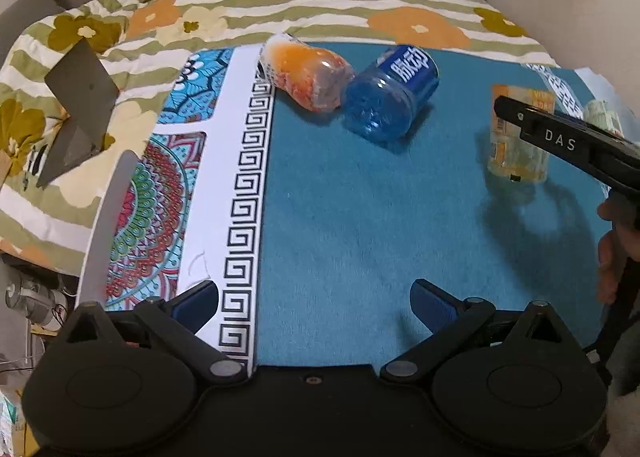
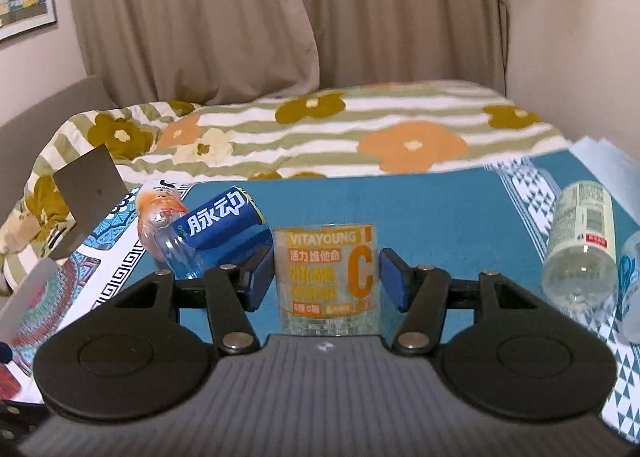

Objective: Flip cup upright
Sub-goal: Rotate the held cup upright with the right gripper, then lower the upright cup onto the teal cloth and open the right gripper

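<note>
At the centre of the right wrist view, the clear cup [image 2: 325, 277] with orange VITAYOUNG lettering stands upright on the teal mat [image 2: 440, 209] between the spread, non-touching right gripper [image 2: 324, 279]; the left gripper [image 1: 314, 303] gapes empty.

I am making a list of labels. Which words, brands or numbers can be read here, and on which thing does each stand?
"VITAYOUNG", "活力维他命", big "C": yellow cup.
"脉动": blue cup.
"DAS": right gripper.
Orange cup: print too blurred.
Clear bottle: print too small.
</note>
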